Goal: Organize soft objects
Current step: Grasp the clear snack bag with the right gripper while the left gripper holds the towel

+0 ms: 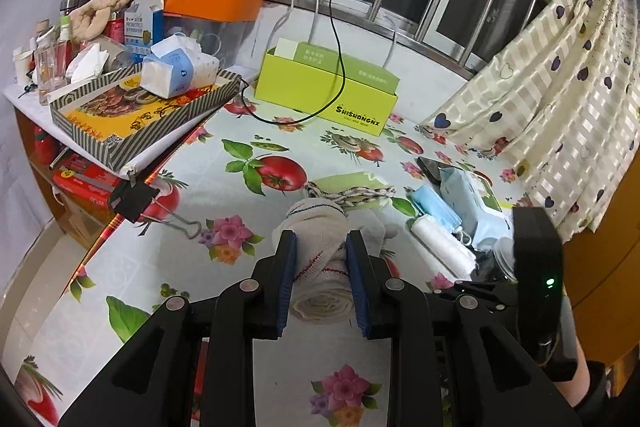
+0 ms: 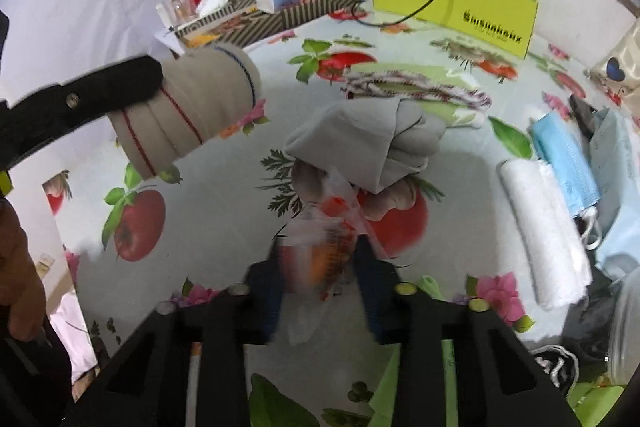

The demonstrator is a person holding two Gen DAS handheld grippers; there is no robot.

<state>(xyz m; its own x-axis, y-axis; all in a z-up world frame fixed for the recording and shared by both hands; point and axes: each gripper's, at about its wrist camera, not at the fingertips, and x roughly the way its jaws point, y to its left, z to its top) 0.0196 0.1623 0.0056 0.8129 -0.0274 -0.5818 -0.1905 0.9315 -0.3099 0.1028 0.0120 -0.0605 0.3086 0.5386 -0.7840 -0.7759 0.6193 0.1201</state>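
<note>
left claw (image 1: pixel 321 243) clamping rolled cloth (image 1: pixel 316 247), right claw (image 2: pixel 318 251) pinching plastic bag (image 2: pixel 324 227), green box (image 1: pixel 332 95) reading "shishangnx"

Left gripper (image 1: pixel 321 247) and right gripper (image 2: pixel 318 259) both clamped.

Your left wrist view looks along its claw (image 1: pixel 321 247), low over the worktop (image 1: pixel 224 203), toward the window. Your right wrist view faces likewise, close above. Both share the green box (image 1: pixel 326 89) (image 2: pixel 452 9) and rolled towel (image 1: pixel 320 259) (image 2: pixel 188 107).
</note>
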